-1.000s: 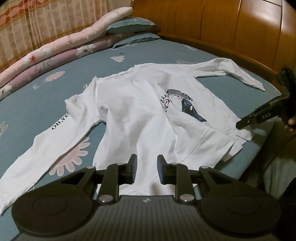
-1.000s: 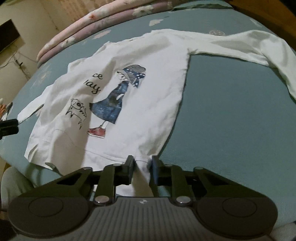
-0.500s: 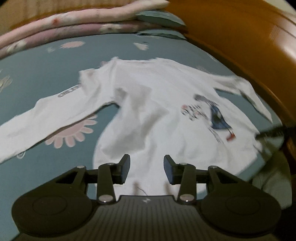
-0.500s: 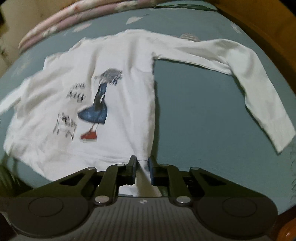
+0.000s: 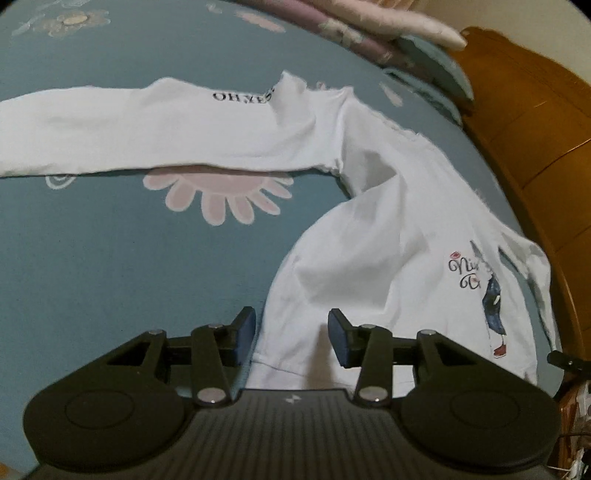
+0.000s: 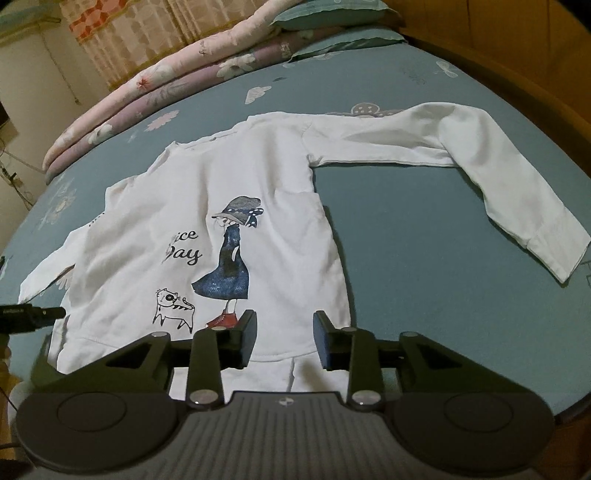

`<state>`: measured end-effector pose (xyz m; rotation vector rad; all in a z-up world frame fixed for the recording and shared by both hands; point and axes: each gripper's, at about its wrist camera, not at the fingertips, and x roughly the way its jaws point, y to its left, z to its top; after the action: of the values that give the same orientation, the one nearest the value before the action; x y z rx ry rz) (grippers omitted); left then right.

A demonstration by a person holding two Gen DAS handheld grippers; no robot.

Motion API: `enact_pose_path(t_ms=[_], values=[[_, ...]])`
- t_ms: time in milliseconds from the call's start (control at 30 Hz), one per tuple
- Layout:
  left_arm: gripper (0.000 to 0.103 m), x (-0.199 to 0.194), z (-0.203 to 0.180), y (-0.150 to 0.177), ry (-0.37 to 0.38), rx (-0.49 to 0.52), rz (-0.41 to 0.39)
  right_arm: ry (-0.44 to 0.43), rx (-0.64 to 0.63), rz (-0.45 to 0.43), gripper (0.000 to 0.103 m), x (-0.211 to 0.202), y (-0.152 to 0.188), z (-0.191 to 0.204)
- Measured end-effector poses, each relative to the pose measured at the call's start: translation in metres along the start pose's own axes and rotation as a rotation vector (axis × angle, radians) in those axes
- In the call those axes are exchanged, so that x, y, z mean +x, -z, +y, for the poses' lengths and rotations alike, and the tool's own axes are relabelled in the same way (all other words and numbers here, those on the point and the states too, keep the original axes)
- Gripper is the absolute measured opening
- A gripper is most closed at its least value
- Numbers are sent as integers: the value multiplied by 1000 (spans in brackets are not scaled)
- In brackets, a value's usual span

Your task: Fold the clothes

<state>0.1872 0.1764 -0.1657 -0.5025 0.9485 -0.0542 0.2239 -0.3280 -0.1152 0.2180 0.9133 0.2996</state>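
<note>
Bed point(image 6: 424, 295), covered by a teal sheet with a floral print, bore the whole scene; a wooden headboard point(image 5: 535, 147) ran along one side, and rolled pink and lilac quilts point(image 6: 166, 85) with teal pillows point(image 6: 332, 14) lay at the far edge. White long-sleeved shirt point(image 6: 258, 192) lay flat and face up near the front edge of the bed, both sleeves spread outward, its hem nearest the cameras. The print showed a girl in a blue dress point(image 6: 229, 269), a small cat point(image 6: 173, 306) and script lettering; the sleeve in the left wrist view carried black lettering point(image 5: 240, 96). Right gripper point(image 6: 284, 339) hung over the hem, jaws partly apart and opening, the pads clear of the cloth and holding nothing. Left gripper point(image 5: 291, 339) hung over the hem corner at the shirt's side edge, jaws partly apart and closing, fabric seen between the pads but not pinched.
</note>
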Motion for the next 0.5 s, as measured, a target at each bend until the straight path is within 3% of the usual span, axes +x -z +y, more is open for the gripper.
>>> enact_pose_path(t_ms=[133,333,500], values=[[40,-8,-2,-8,46,-7,-2,-9,3,8,42,4,3,5],[45,-7,23,-52,238,-254,-125,-18,-1,13,45,8,3,14],[50,39,39,-74,369,-444,-119,-7,-1,22,47,12,0,20]])
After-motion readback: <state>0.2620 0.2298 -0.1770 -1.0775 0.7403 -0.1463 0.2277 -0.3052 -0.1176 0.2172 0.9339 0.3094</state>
